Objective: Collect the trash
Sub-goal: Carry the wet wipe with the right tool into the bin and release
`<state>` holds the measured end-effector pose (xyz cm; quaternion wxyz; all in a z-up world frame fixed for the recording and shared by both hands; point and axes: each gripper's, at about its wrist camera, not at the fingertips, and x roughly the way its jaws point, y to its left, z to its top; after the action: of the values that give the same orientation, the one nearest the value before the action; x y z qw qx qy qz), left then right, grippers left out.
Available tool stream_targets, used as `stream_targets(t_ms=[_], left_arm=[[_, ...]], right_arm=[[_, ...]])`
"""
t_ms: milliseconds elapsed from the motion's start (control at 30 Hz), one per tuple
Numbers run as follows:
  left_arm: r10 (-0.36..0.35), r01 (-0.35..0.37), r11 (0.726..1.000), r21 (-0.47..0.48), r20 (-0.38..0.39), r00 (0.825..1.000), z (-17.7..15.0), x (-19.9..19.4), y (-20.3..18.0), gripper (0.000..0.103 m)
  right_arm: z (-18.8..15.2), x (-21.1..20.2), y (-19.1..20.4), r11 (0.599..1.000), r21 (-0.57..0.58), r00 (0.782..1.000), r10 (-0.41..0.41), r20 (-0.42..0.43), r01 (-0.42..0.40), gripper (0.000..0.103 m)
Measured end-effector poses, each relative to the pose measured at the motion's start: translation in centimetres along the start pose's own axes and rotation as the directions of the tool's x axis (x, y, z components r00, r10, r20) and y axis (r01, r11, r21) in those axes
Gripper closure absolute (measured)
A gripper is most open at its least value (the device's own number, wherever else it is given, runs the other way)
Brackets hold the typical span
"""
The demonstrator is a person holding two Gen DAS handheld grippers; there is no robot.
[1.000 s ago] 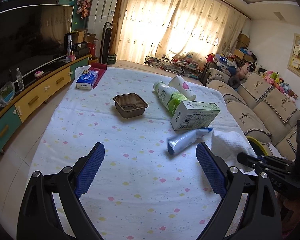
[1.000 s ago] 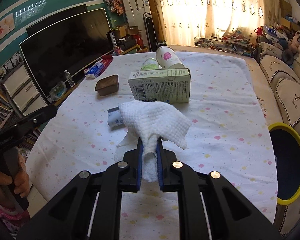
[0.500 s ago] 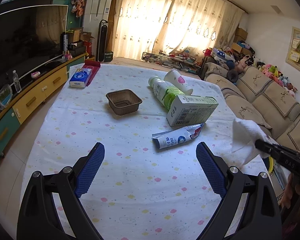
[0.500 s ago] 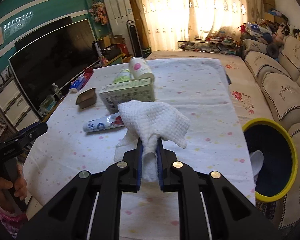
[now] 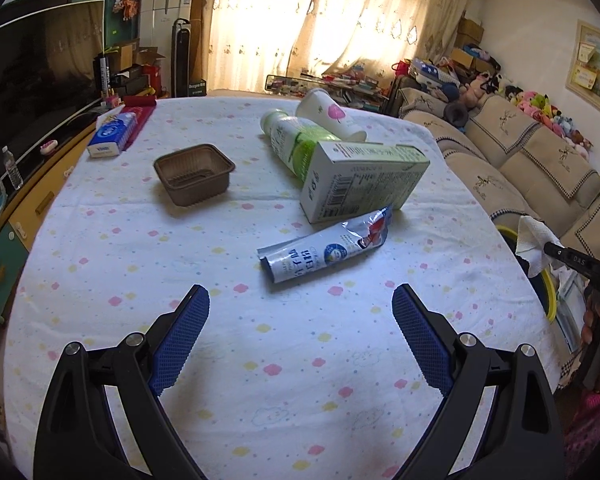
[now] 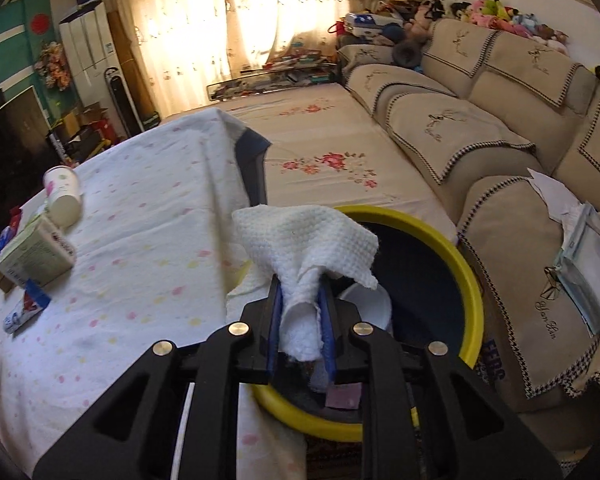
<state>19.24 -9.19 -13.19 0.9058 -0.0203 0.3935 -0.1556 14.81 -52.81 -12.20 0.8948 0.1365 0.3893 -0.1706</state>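
R gripper (image 6: 300, 300) pads pinch a white paper towel (image 6: 306, 240), bunched end in the jaws, loose flap fanning up, held past the table edge over a yellow-rimmed bin (image 6: 474, 280) btwn table and sofa (image 6: 452, 124). L gripper (image 5: 300, 308) fingers spread wide, nothing in them, above bare tablecloth (image 5: 240, 360). Ahead, a flat tube (image 5: 326, 250), long axis slanting up-right, just beside a carton (image 5: 360, 178)

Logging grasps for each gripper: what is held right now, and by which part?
The right gripper pinches the white paper towel by its bunched lower end. The left gripper is open, holding nothing.
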Motion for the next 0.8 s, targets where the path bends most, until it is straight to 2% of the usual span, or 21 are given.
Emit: stream_targets(t_ms=[100,200,233,433,667,800], left_arm=[[0.007,-0.007,1.0,0.016,-0.011,1.0,0.3,0.9,-0.4,0.012],[0.01,-0.009,0.999,0.03,-0.017,1.0,0.6,1.5,-0.8,0.012],[0.009,-0.009,0.999,0.035,-0.019,1.0,0.7,1.6,-0.9,0.012],[0.011,-0.009,0.999,0.05,-0.047,0.999,1.1,3.1,-1.1,0.012],[0.015,-0.01,0.998,0.055,-0.098,0.995,1.6,5.8,-0.9,0.012],[-0.02,0.026,0.999,0.043,-0.12,0.993,1.6,6.7,-1.5,0.012]], right_arm=[[0.0,1.7,-1.2,0.998,0.02,0.999,-0.052,-0.015,0.052,0.079],[-0.1,3.4,-2.5,0.995,0.038,0.995,-0.093,-0.041,0.094,0.051],[-0.1,3.7,-2.8,0.994,0.048,0.994,-0.098,-0.04,0.099,0.049],[-0.5,3.6,-3.3,0.993,0.06,0.994,-0.104,-0.018,0.105,0.044],[-0.7,3.6,-3.1,0.994,0.059,0.996,-0.089,-0.019,0.09,0.044],[-0.9,3.8,-3.0,0.995,0.06,0.996,-0.083,-0.027,0.085,0.044]])
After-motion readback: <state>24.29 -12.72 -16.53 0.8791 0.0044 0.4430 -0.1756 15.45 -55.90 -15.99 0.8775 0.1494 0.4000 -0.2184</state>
